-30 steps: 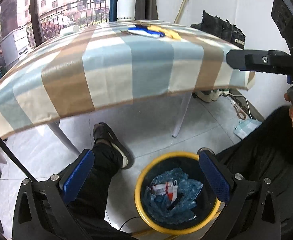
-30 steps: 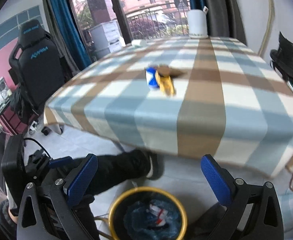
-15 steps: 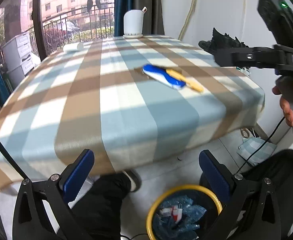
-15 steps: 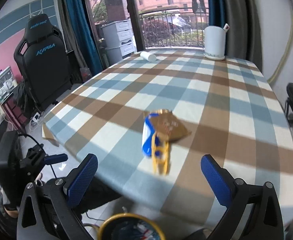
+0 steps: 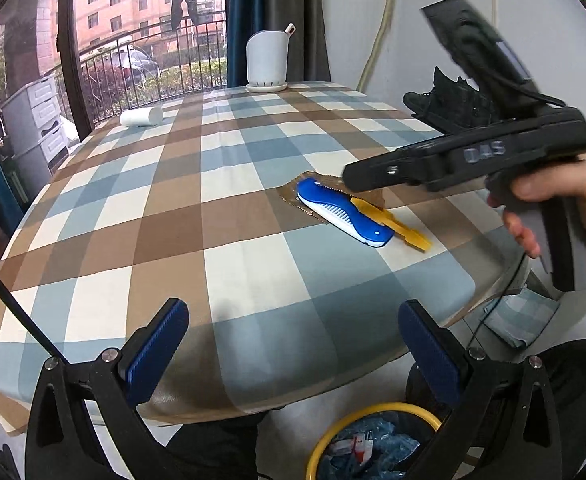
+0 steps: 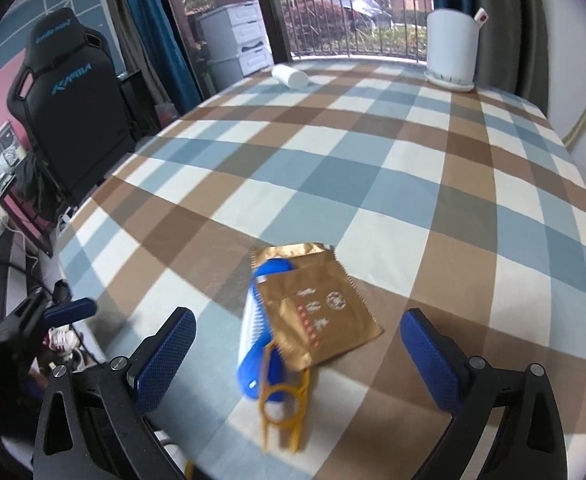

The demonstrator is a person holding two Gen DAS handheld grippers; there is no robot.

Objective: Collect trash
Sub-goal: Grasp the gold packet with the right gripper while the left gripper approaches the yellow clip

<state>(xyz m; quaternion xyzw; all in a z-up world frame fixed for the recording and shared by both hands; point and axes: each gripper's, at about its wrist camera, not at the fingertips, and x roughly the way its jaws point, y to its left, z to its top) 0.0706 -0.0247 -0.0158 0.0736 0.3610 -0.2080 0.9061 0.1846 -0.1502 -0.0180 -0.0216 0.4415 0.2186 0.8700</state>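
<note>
A gold foil wrapper (image 6: 317, 300) lies on the checked tablecloth (image 6: 373, 168), over a blue and white comb (image 6: 259, 336) and a yellow plastic piece (image 6: 283, 408). The left wrist view shows the same comb (image 5: 345, 212), the yellow piece (image 5: 393, 226) and part of the wrapper (image 5: 293, 192). My right gripper (image 6: 297, 356) is open, just above and in front of this pile. My left gripper (image 5: 293, 344) is open and empty over the table's near edge. A yellow-rimmed bin (image 5: 373, 440) with blue plastic trash stands on the floor below.
A white cup (image 6: 451, 52) on a saucer stands at the table's far end. A small white bottle (image 6: 291, 76) lies on its side near the far left edge. A black gaming chair (image 6: 73, 104) stands left of the table.
Both grippers have risen from over the bin to table height. The right gripper has moved in close to the wrapper and comb pile.
</note>
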